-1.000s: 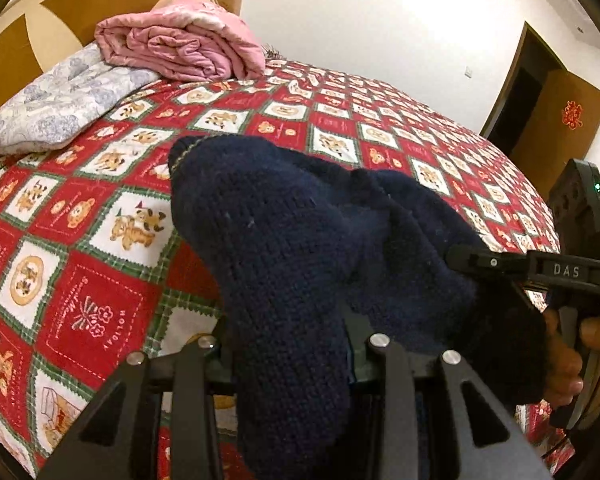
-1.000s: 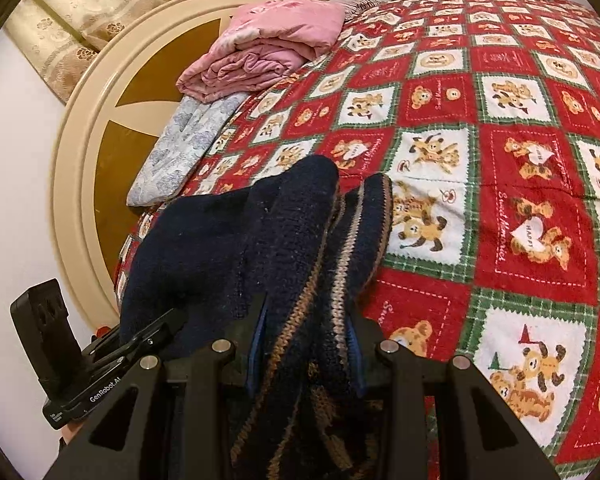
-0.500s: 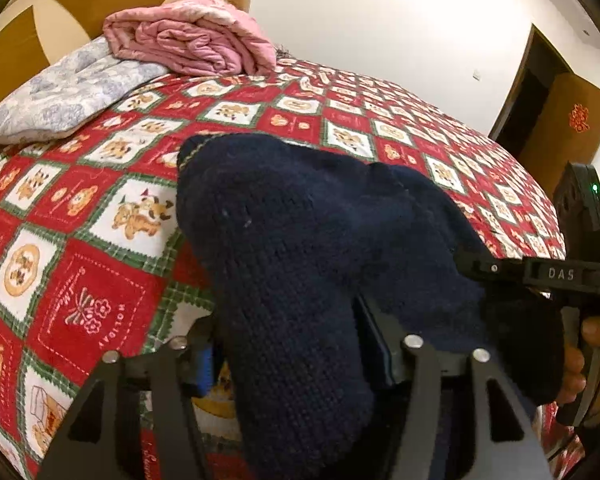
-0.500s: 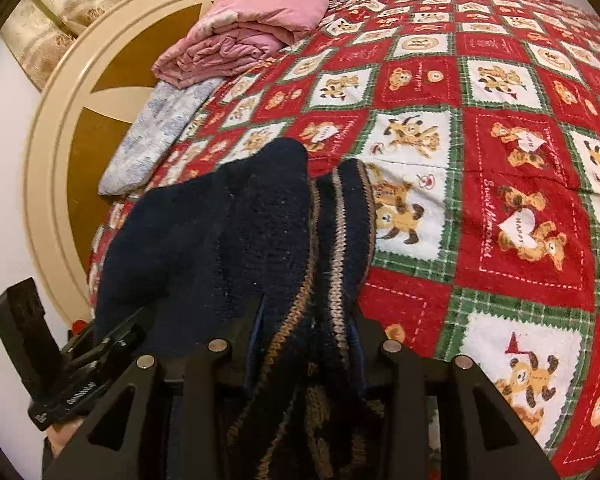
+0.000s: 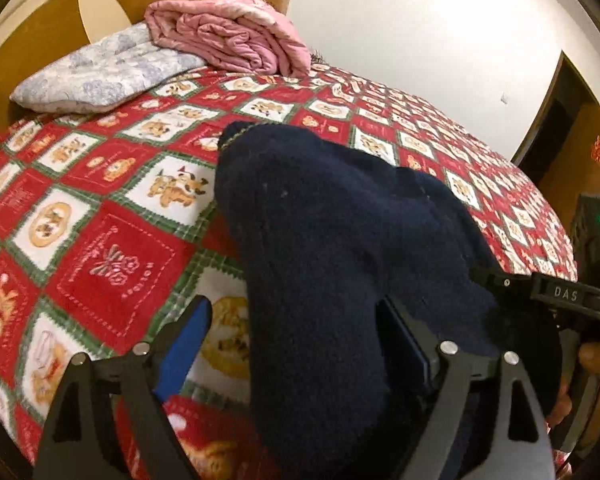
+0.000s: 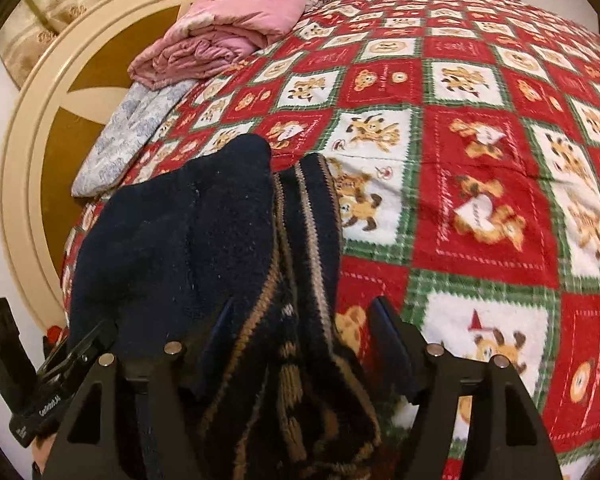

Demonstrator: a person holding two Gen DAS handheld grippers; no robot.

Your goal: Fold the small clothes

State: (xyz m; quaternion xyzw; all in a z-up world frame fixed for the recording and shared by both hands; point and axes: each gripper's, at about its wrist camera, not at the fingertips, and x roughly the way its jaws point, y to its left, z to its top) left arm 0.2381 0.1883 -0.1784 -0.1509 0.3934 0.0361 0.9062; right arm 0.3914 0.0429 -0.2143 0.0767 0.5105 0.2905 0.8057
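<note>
Navy wool fills the space between both claws. The left claw [image 5: 296, 328] stands wide, its blue-padded fingers [image 5: 184, 344] spread apart, and the dark knitted garment [image 5: 340, 248] drapes loosely between them, lying against the right-hand finger while the left one is bare. The right claw [image 6: 300, 336] is also parted; the striped edge of the same garment [image 6: 300, 248], navy with tan bands, hangs through the gap, and I cannot tell whether either pad presses it. Each claw shows at the other's side, gripped by a hand. Under and ahead of the claws spreads a red, white and green bedspread [image 6: 480, 208] printed with bears. Far ahead, by the rounded headboard [image 6: 24, 152], lie a pale floral pillow [image 5: 100, 76] and a folded pink blanket [image 5: 228, 40] resting partly on it.
</note>
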